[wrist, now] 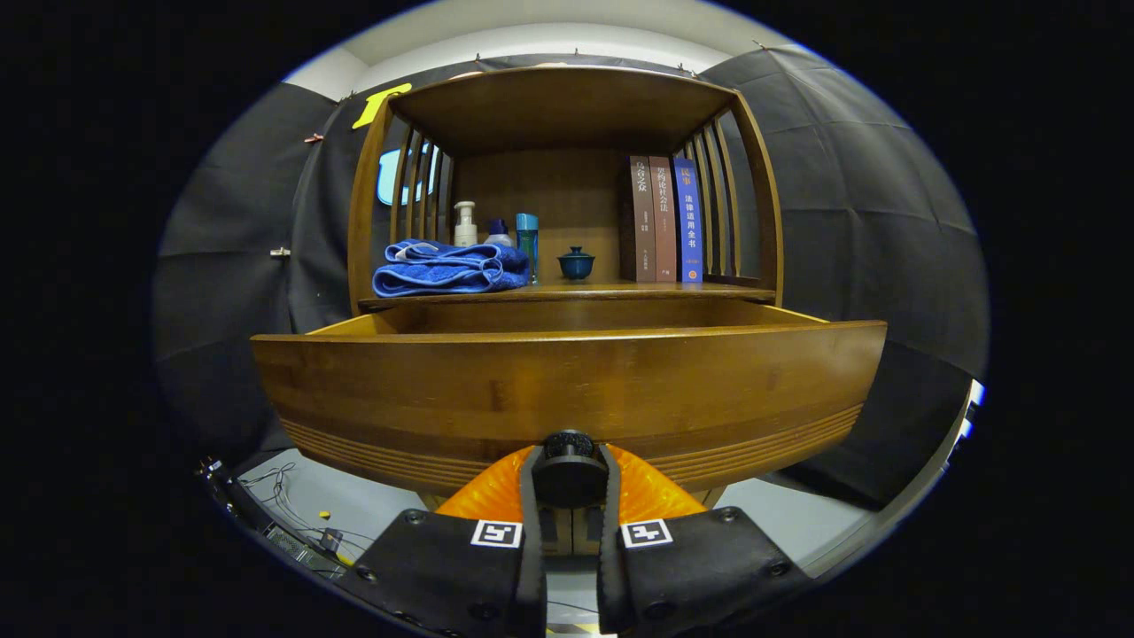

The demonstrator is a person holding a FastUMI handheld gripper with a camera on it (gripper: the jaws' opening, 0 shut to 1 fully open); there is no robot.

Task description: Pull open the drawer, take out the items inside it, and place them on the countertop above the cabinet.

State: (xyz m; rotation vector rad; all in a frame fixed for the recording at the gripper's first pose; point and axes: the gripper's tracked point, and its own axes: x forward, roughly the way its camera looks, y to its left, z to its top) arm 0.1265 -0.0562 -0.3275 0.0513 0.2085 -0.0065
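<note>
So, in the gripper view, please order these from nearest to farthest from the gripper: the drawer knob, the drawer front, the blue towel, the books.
1. Drawer knob: between the fingers of the gripper, which are closed on it.
2. Drawer front: just behind the knob, pulled out.
3. Blue towel: on the countertop, left side.
4. Books: upright at the right; they look further back than the towel, but only slightly.

We see the drawer (567, 390) front standing right before the tongs (569, 483), which are closed on its knob (568, 446) — above it the opening lies free. On the surface (620, 290), towel (450, 268), bottles (496, 229), cup (576, 263) and books (663, 219) stand — gaps remain between.
</note>
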